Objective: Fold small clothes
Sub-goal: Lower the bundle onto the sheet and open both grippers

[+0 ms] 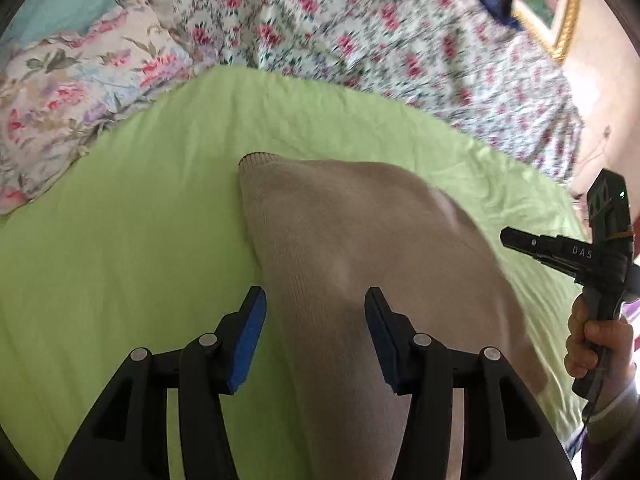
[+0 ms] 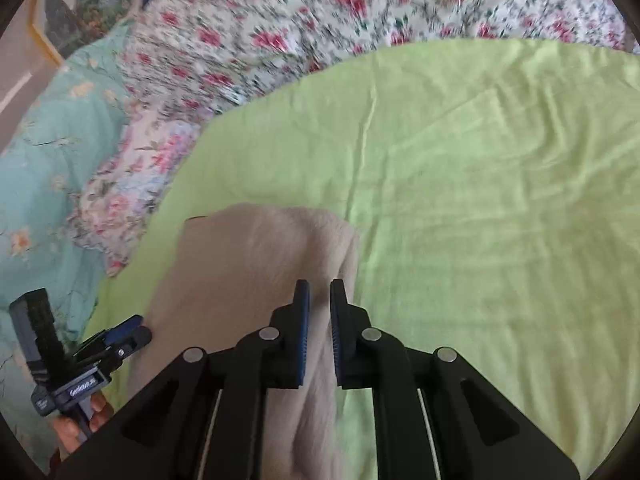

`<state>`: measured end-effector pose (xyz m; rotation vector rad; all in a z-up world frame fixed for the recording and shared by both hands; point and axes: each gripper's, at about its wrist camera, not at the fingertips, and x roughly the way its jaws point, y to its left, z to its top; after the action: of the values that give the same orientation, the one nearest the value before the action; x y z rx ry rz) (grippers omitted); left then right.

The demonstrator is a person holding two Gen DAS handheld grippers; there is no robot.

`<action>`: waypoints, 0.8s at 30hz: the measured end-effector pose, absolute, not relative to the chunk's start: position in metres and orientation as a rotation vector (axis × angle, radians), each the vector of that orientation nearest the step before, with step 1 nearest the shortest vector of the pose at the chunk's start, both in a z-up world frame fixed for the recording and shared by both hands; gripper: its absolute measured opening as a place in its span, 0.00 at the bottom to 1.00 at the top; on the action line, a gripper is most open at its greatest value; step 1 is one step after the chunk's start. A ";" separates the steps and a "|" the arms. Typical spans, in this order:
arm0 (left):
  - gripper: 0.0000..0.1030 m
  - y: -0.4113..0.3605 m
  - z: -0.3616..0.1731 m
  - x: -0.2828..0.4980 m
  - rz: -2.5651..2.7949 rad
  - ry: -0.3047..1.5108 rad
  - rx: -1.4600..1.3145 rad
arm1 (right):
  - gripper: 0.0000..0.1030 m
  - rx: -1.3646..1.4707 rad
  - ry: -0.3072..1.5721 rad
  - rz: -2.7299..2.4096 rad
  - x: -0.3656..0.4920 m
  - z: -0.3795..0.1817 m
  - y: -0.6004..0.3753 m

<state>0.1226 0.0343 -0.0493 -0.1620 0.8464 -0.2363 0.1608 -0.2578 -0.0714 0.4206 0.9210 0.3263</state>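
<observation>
Green sheet [image 1: 120, 240] covers the bed where we work, with a floral quilt [image 1: 340, 40] bunched along its far edge, a flowered pillow [image 1: 68, 92] beside it and a teal cover [image 2: 44, 184] further out. No container shows in either view.

A gilt picture frame [image 1: 568, 20] leans at the edge of the room. The only writing we can read is "DAS" on the side of the right gripper [image 1: 516, 246], seen from the left wrist; a small green light glows on its body. A hand [image 1: 592, 340] grips its handle.

Our beige knit garment [image 1: 360, 260] lies on the sheet, its ribbed hem pointing away from us.

The left gripper [image 1: 316, 340] hangs over the knit with its fingers about half spread — the blue pads [image 1: 248, 344] stand clear of the cloth on either side, pressing on nothing.

The right gripper [image 2: 320, 332] has its fingers drawn to a narrow gap over the garment's [image 2: 248, 280] right edge — whether they pinch a fold of it we cannot tell. The left gripper [image 2: 132, 330] shows at the lower left of that view.
</observation>
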 end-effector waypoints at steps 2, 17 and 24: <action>0.50 0.036 -0.046 0.095 -0.273 0.833 -0.177 | 0.17 0.419 0.916 0.346 0.132 -0.066 -0.260; 0.48 0.025 -0.033 0.032 -0.417 0.790 -0.287 | 0.24 0.430 0.889 0.416 0.056 -0.064 -0.233; 0.47 0.008 -0.054 0.052 -0.494 0.850 -0.290 | 0.23 0.413 0.921 0.427 0.106 -0.077 -0.202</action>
<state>0.0520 0.0077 -0.0543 -0.2901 0.8495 -0.4936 0.1060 -0.2022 -0.0773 0.4135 0.9212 0.4269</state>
